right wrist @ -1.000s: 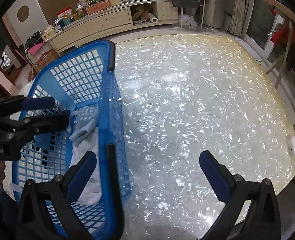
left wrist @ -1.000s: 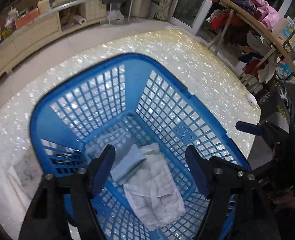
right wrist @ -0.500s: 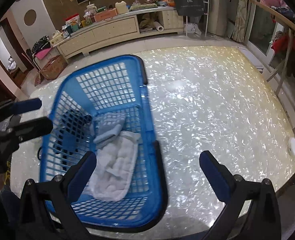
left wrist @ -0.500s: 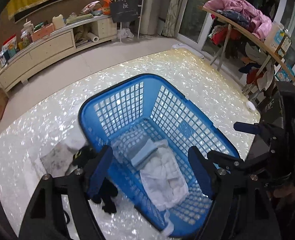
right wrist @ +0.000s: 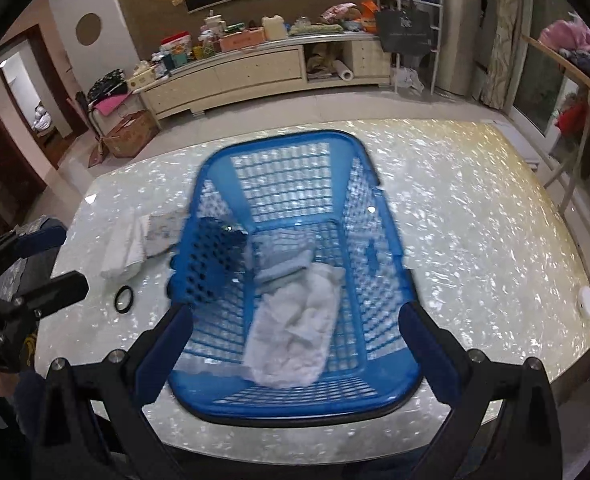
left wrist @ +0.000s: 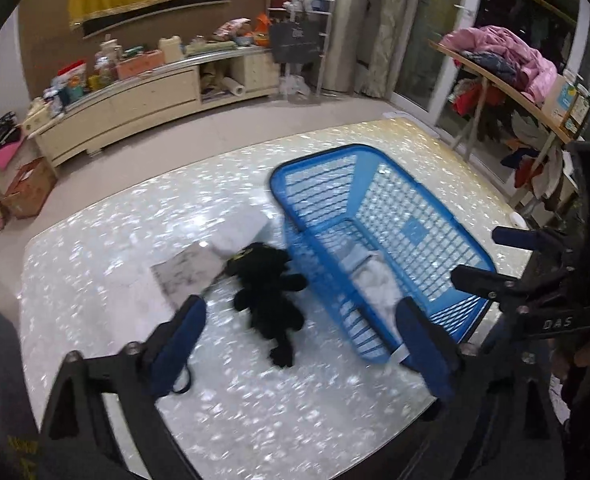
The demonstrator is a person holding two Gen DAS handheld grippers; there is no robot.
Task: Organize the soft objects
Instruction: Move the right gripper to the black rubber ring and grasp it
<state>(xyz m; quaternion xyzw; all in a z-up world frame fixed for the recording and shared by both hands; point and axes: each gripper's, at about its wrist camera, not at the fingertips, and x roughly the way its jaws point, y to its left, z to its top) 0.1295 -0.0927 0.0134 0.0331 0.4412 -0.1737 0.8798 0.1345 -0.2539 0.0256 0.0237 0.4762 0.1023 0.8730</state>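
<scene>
Soft objects: three lie on the surface [left wrist: 95, 248] and two in the basket, so the sorting looks about half done.
Folded cloths: a pale stack [left wrist: 211, 252] sits left of centre in the left wrist view, outside the basket; the same stack [right wrist: 143, 240] shows at middle left in the right wrist view.
Black plush toy [left wrist: 267, 292]: lies flat on the surface at frame centre, just beside the basket's left wall; a second ago this view held only the basket interior, so the camera has pulled back and swung left toward it. I judge it the likely next pick.
Left claw [left wrist: 299, 344]: spread wide, holding nothing, now hanging above the toy's lower end.
Hair tie [right wrist: 123, 299]: a small black ring on the surface, lower left of the basket in the right wrist view.
Blue basket [right wrist: 295, 404]: stands upright at frame centre, seen whole now where earlier only its side showed.
Basket contents: a grey-blue folded cloth [right wrist: 285, 266] and a white fluffy cloth [right wrist: 295, 340] touch on the floor of the basket.
Right claw [right wrist: 295, 352]: spread wide, empty, raised over the basket's near rim.
</scene>
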